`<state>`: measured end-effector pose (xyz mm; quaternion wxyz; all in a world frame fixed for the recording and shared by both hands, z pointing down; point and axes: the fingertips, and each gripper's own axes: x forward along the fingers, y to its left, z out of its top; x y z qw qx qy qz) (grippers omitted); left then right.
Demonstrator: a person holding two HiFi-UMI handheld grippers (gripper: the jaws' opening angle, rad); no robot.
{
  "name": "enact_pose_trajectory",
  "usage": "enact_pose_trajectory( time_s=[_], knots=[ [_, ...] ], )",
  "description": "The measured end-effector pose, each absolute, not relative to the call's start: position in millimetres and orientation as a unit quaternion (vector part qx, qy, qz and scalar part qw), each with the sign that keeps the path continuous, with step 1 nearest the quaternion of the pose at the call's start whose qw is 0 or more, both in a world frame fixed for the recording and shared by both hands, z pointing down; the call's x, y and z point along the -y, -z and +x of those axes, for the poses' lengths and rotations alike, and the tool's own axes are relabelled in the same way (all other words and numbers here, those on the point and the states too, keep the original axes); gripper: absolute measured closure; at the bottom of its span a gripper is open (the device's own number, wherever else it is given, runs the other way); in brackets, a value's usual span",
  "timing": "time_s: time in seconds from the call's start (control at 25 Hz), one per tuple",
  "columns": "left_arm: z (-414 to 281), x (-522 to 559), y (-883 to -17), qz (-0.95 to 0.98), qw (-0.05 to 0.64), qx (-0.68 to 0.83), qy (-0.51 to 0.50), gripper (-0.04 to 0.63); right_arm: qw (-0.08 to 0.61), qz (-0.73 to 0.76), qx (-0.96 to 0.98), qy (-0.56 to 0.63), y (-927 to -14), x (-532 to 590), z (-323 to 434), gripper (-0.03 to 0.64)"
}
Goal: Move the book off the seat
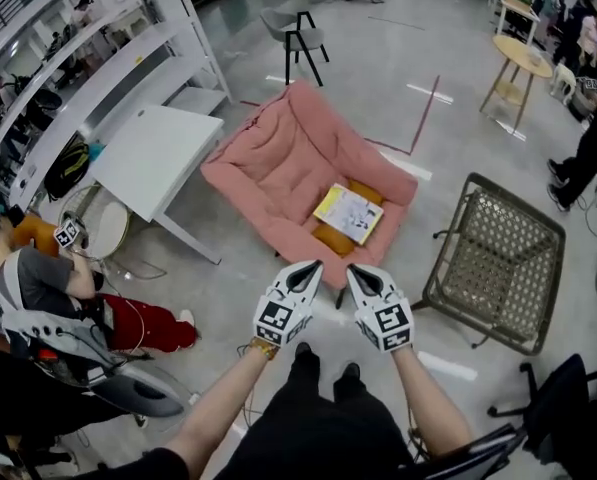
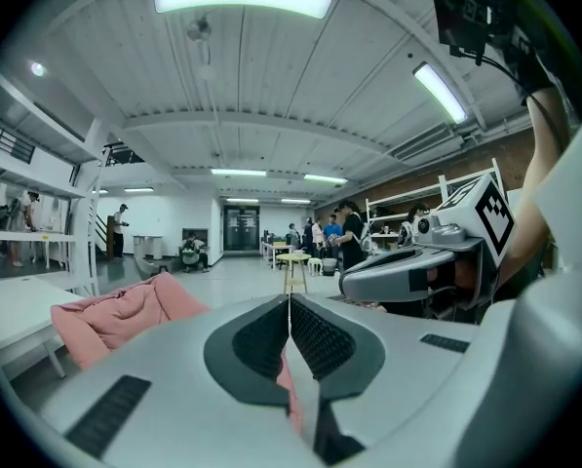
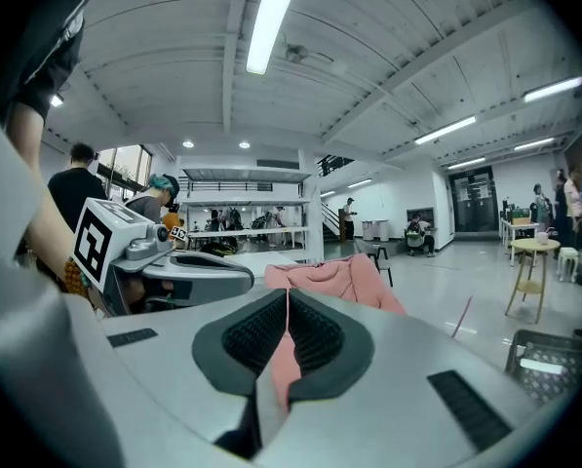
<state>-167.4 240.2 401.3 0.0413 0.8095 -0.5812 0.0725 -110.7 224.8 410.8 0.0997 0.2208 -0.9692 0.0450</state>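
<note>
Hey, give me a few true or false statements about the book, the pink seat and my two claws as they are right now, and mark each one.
1. The book lies on the pink seat, on top of an orange cushion. True.
2. The left claw is clamped on the book. False: it is shut on nothing and sits short of the seat, apart from the book.
3. The right claw has its jaws together and holds nothing. True.
4. In the head view, a wicker chair stands to the left of the pink seat. False: it stands to the right, and a white table is on the left.
</note>
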Motion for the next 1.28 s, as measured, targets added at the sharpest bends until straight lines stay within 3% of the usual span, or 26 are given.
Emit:
enact_pose_trajectory(
  time_s=[0.36,0.72,1.28],
  knots=[
    [-235,-207,-426,0.831,0.051,0.549,-0.076,0.581,0.123,0.260,0.957,-0.045,-430,-191,-167,0.601],
    [-276,-175,-445,0.847,0.072,0.518,-0.100,0.581,0.134,0.324,0.934,-0.071,-443,-164,-173,0.601],
    [-258,-86,-484,0.840,0.091,0.512,-0.156,0.581,0.120,0.339,0.927,-0.103,-483,-80,-154,0.601]
  ],
)
